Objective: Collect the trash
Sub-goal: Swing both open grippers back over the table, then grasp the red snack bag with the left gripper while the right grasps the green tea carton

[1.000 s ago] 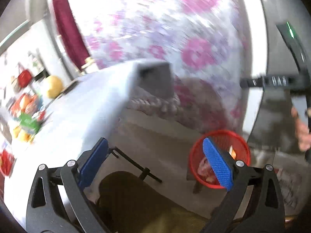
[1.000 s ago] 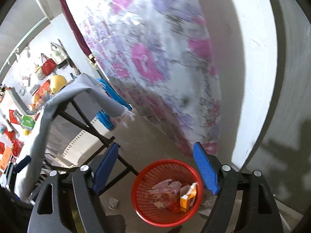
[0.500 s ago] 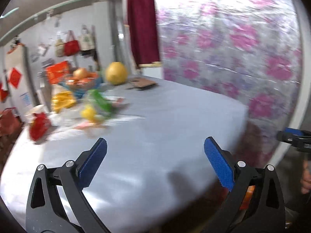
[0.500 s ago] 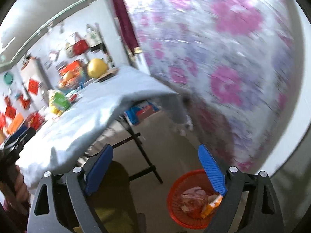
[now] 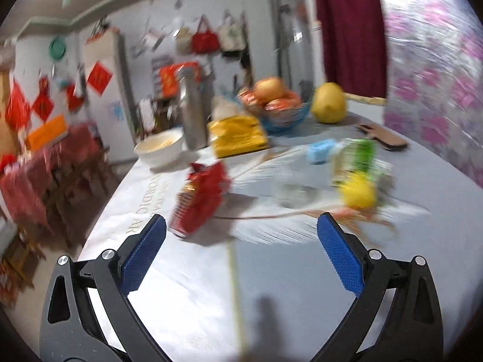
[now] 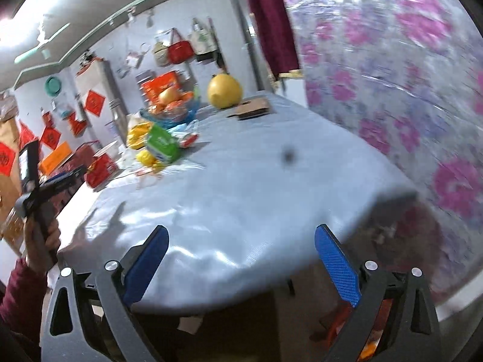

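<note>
Swung up from red basket (image 6: 374, 328) to table (image 5: 302, 286).
Left gripper (image 5: 241, 250) wide open, empty; right gripper (image 6: 241, 256) opening, empty, ready for red wrapper (image 5: 202, 199).

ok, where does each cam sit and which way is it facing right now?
Left wrist: on the left claw, tilted down over the table, at the red packet and green carton; only its own open blue pads show.
Right wrist: on the right claw, jaws opening and empty, near the table edge; the person's left hand and sleeve show at left.
Shared: table, yellow pomelo, fruit bowl.
</note>
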The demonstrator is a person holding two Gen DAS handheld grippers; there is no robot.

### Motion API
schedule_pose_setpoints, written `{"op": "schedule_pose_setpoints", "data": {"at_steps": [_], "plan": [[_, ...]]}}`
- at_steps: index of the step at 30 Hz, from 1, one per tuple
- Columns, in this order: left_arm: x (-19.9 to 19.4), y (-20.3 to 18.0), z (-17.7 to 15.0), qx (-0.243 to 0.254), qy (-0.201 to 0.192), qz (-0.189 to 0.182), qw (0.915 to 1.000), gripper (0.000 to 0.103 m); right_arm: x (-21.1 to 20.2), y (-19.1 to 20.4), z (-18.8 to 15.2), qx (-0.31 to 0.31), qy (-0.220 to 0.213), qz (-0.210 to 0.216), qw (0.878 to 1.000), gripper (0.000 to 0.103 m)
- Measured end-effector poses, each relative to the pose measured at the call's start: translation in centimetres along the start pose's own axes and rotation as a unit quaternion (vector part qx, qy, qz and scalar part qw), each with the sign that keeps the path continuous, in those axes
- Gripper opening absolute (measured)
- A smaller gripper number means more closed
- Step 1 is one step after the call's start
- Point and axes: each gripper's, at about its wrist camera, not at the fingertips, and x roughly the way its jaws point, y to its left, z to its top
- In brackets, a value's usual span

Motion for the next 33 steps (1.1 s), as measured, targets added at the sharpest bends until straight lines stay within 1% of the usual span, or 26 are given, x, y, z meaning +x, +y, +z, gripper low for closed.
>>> {"op": "schedule_pose_setpoints", "data": {"at_steps": [5,7,9,11,14,16,18,20,22,24,26,29,33], "plan": [[5.1,3.3,2.1,-0.046,0.05,-0.001,0.9977,0.096,2.5,3.5,2.5,-0.016,0.01,0.037,0.999,0.096],[7.1,4.1,2.7,-0.061,0.074,-0.014,0.9953,0.096,3.5,5.2,3.5,-0.031,0.011,0.044,0.998,0.097],[8.7,4.5,2.8,-0.078,0.092,-0.016,0.9925,0.096,4.8,6.8,4.6,-0.051,0.015,0.049,0.997,0.097],[10.0,4.6,2.3,-0.079,0.117,-0.014,0.9899,0.096,5.9,8.1,5.5,-0.068,0.019,0.05,0.996,0.097],[11.1,4.4,1.5,-0.063,0.149,0.0,0.9868,0.096,8.4,10.7,7.1,-0.092,0.03,0.064,0.993,0.097],[11.4,4.5,1.5,-0.063,0.156,-0.004,0.9858,0.096,10.1,12.2,7.9,-0.105,0.037,0.067,0.992,0.097],[11.5,4.8,1.3,-0.074,0.162,-0.009,0.984,0.096,11.9,13.6,8.6,-0.115,0.043,0.068,0.99,0.097],[12.4,5.2,1.0,-0.084,0.186,-0.005,0.9789,0.096,13.4,14.4,9.1,-0.118,0.046,0.068,0.99,0.097],[13.5,5.8,0.8,-0.101,0.209,-0.008,0.9726,0.096,14.8,15.1,9.7,-0.117,0.039,0.059,0.991,0.096],[13.2,6.2,0.7,-0.113,0.199,-0.012,0.9734,0.096,16.0,15.5,10.4,-0.113,0.031,0.053,0.992,0.087],[13.2,6.0,0.6,-0.108,0.202,-0.007,0.9734,0.096,17.2,15.9,11.0,-0.106,0.032,0.053,0.992,0.081],[13.5,5.4,0.6,-0.09,0.21,0.005,0.9735,0.096,19.4,16.5,11.8,-0.092,0.04,0.058,0.993,0.078],[13.4,5.4,0.5,-0.09,0.21,0.006,0.9736,0.096,22.0,16.7,12.8,-0.07,0.048,0.053,0.995,0.076]]}}
